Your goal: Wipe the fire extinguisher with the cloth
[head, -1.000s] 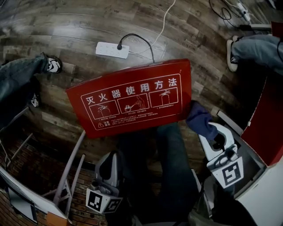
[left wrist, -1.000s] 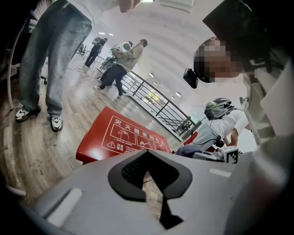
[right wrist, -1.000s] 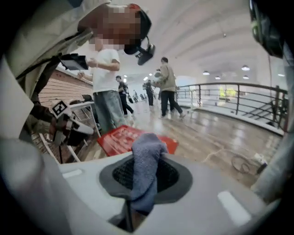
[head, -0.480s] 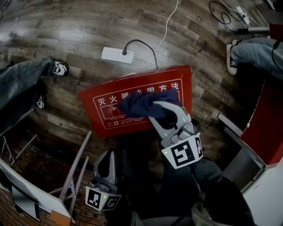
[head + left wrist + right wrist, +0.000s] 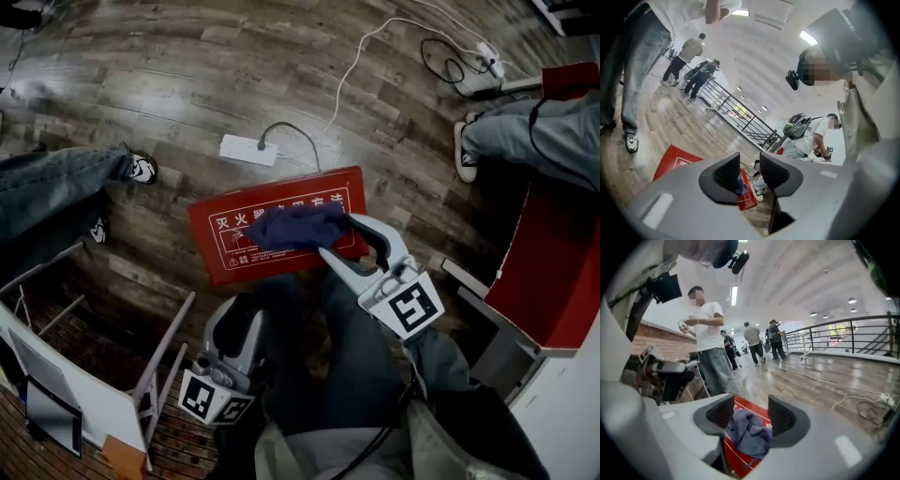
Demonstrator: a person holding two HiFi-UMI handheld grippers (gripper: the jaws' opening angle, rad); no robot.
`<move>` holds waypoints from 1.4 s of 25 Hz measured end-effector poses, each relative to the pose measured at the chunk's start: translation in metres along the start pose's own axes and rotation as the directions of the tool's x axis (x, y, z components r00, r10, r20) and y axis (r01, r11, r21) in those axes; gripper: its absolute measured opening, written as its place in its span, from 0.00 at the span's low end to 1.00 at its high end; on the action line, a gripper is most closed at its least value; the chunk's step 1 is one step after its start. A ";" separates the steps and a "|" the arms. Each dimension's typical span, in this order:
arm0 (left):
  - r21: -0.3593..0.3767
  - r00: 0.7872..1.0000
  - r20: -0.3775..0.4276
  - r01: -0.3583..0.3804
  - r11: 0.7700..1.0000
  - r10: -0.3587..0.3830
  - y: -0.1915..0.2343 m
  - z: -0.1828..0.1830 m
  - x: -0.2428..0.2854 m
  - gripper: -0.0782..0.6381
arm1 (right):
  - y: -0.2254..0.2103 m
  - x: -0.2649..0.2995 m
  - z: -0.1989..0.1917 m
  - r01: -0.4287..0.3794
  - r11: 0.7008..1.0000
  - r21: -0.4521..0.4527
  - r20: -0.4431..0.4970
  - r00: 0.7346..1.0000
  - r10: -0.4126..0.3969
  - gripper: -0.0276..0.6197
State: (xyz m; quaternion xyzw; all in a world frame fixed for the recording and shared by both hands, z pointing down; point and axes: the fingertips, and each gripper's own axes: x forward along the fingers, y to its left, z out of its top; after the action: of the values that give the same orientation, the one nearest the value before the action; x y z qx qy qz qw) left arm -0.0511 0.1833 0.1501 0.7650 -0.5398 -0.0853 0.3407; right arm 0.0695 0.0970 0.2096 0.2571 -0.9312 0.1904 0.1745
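The red fire extinguisher box (image 5: 211,253) lies flat on the wood floor (image 5: 141,94). The blue cloth (image 5: 295,228) sits bunched on top of it. The right gripper (image 5: 337,236) has just been opening, and its jaws are loose around the cloth. The left gripper (image 5: 240,319) is empty with its jaws apart. I think most of the wiping is still to do.

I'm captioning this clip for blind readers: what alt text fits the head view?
A dark blue cloth lies crumpled on a red fire extinguisher box on a wooden floor. The right gripper reaches in from the lower right, its jaws just opened with the cloth's edge between them.
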 end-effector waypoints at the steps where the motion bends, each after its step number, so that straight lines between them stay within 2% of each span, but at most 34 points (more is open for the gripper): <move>1: 0.015 1.000 -0.004 0.019 1.000 -0.019 -0.012 0.009 0.000 0.29 | 0.002 -0.016 0.014 -0.024 1.000 0.013 0.022 0.999 0.024 0.36; 3: 0.051 0.999 -0.001 0.040 0.998 -0.040 -0.038 0.033 -0.002 0.11 | 0.011 -0.053 0.051 -0.072 0.997 0.042 0.099 0.993 0.068 0.20; 5: 0.077 0.999 0.004 0.053 0.996 -0.053 -0.066 0.059 -0.005 0.11 | 0.021 -0.096 0.090 -0.083 0.995 0.056 0.152 0.986 0.074 0.05; 9: 0.147 0.999 0.022 0.041 0.988 -0.044 -0.118 0.107 -0.007 0.11 | 0.037 -0.184 0.149 0.023 0.999 0.038 0.183 0.983 -0.030 0.05; 13: 0.199 0.996 0.058 0.062 0.978 -0.075 -0.169 0.145 0.001 0.11 | 0.041 -0.242 0.188 0.111 0.993 0.044 0.242 0.963 -0.119 0.05; 16: 0.228 0.988 0.097 0.094 0.969 -0.119 -0.207 0.171 0.015 0.11 | 0.037 -0.246 0.200 0.113 0.993 0.030 0.240 0.964 -0.117 0.04; 21: 0.265 0.979 0.121 0.129 0.956 -0.165 -0.262 0.193 0.021 0.11 | 0.038 -0.253 0.230 0.053 0.998 0.026 0.235 0.970 -0.058 0.04; 26: 0.272 0.978 0.134 0.118 0.955 -0.159 -0.261 0.177 0.017 0.11 | 0.035 -0.251 0.226 0.025 1.000 0.005 0.244 0.969 -0.025 0.04; 29: 0.268 0.980 0.145 0.094 0.959 -0.137 -0.257 0.175 0.012 0.11 | 0.033 -0.257 0.227 0.023 1.000 0.016 0.251 0.968 -0.027 0.05; 35: 0.278 0.977 0.158 0.098 0.956 -0.146 -0.243 0.177 0.027 0.11 | 0.016 -0.253 0.216 0.037 0.998 0.054 0.255 0.966 -0.050 0.05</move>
State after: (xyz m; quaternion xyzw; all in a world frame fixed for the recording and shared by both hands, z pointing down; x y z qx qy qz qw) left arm 0.0586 0.1281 -0.1260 0.8255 -0.5260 -0.0998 0.1787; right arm 0.2158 0.1180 -0.0893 0.3040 -0.9352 0.1743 0.0508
